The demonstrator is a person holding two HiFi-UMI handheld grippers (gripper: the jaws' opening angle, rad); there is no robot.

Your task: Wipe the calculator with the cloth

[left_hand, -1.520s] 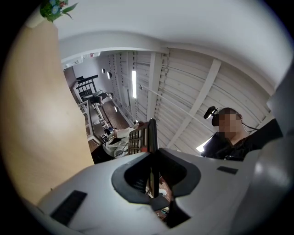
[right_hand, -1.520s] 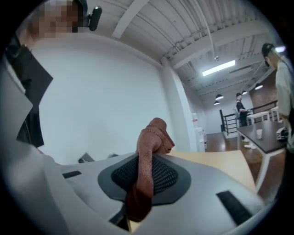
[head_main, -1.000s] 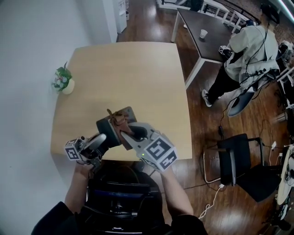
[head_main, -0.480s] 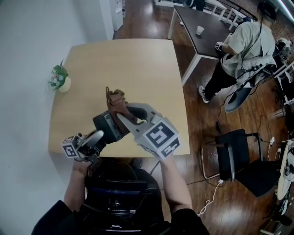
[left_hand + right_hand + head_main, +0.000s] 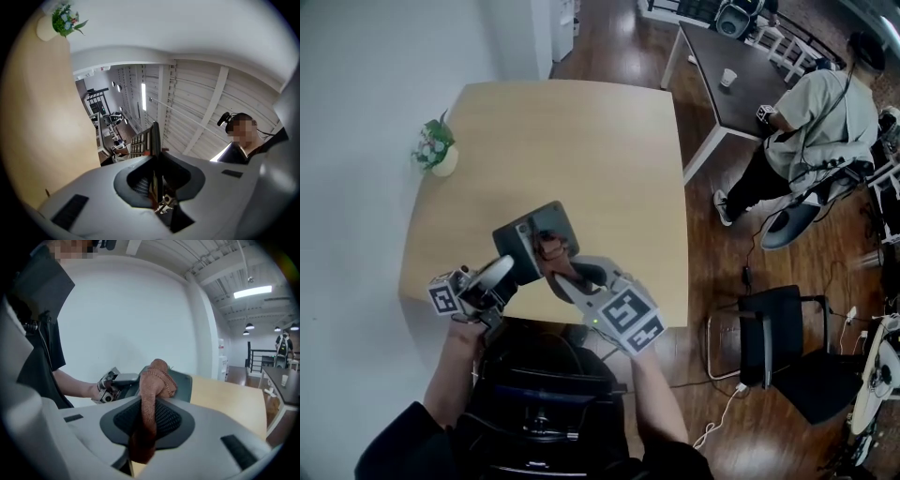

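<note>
— What's around here?
— White wall (image 5: 356, 141), wood floor (image 5: 712, 272), a pale table (image 5: 581, 141) with a plant (image 5: 436, 155).
— Further off?
— A dark table (image 5: 717, 108), a black chair (image 5: 773, 323), a person (image 5: 825, 122) standing by it.

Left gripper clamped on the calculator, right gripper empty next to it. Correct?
No: the right gripper isn't empty. Its jaws are shut on the brown cloth, clear in the right gripper view. The left gripper is clamped on the calculator, as stated.
</note>
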